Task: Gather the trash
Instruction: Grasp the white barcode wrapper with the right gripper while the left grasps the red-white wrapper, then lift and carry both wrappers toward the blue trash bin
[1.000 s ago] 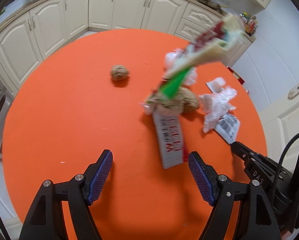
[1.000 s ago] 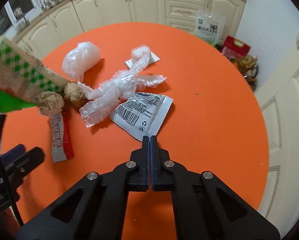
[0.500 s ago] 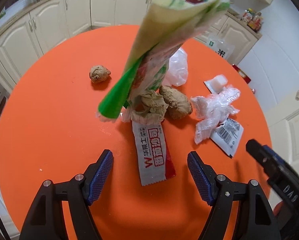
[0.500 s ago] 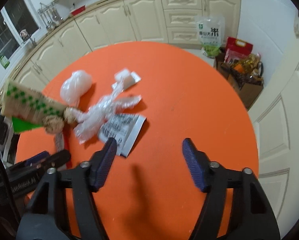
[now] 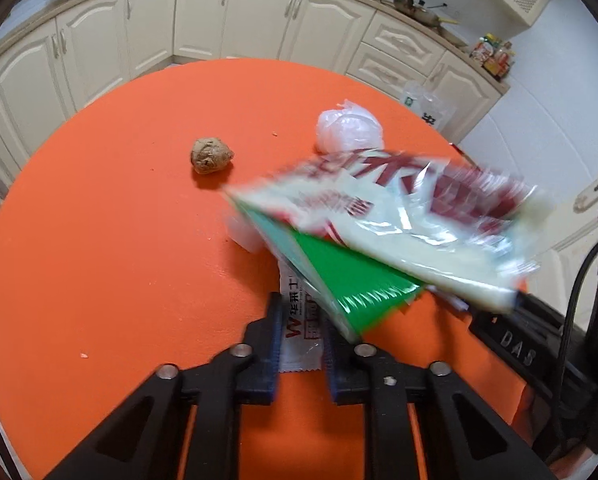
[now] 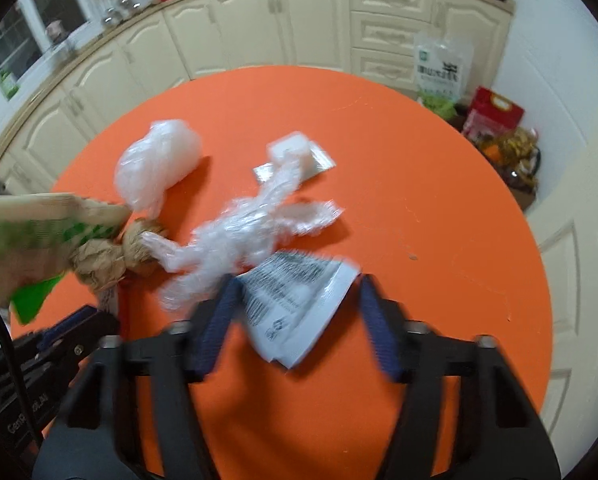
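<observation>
On a round orange table [image 5: 99, 264], the left gripper [image 5: 301, 344] has just closed on a red-and-white snack wrapper [image 5: 299, 322]; the right gripper [image 6: 295, 320], jaws narrowing but still apart, straddles a white barcode-printed sachet [image 6: 295, 300] lying flat.

table [image 6: 439, 208]: round, orange | cabinets [image 5: 235, 16]: cream, behind | rice bag [image 6: 443, 68]: against drawers, on floor

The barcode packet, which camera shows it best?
The right wrist view: the barcode packet lies flat and whole between the right gripper's open fingers. In the left wrist view the big bag hides it almost entirely.
</observation>
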Motion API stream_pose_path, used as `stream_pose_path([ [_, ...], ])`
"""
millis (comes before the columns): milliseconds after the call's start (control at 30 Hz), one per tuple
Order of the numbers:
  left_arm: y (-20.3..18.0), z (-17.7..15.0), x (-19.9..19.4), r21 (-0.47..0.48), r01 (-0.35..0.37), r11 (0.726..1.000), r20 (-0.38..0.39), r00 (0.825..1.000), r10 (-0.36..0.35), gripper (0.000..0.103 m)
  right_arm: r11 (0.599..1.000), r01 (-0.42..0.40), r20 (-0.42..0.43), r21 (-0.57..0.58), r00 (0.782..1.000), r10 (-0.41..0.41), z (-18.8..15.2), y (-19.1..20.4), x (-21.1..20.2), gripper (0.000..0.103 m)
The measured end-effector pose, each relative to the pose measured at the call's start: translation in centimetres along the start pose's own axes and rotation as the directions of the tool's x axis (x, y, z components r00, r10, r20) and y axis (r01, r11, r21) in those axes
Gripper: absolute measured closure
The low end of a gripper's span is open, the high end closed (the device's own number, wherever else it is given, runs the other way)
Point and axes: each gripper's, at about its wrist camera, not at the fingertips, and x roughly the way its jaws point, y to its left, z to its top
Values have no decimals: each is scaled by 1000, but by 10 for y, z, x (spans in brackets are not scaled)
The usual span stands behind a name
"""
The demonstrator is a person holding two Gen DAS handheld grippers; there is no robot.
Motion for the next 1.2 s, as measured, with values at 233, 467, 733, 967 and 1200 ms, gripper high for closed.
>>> stream_pose_path([
  [233,2,-3,-11,29,13,999,-6,1000,-13,96,994,-102,-22,48,994,103,-14,-13,-12,85],
  [467,-1,-19,-27,54,37,998,-19,999,-36,98,994,-107,-33,34,994,108,-40,-19,-30,98],
  [733,6,-58,-66,62,28,998,-3,1000,-28,99,986,-161,-45,46,986,163,-76,-20,-52,98],
  [967,23,-100,-107,46,25,999,-1,1000,-25,102,970,-239,-66,34,968,241,-121,4,-73,98],
  [1200,26,-125,-137,69,18,997,24,1000,-20,73,975,-216,-47,45,975,218,-155,19,-88,94],
])
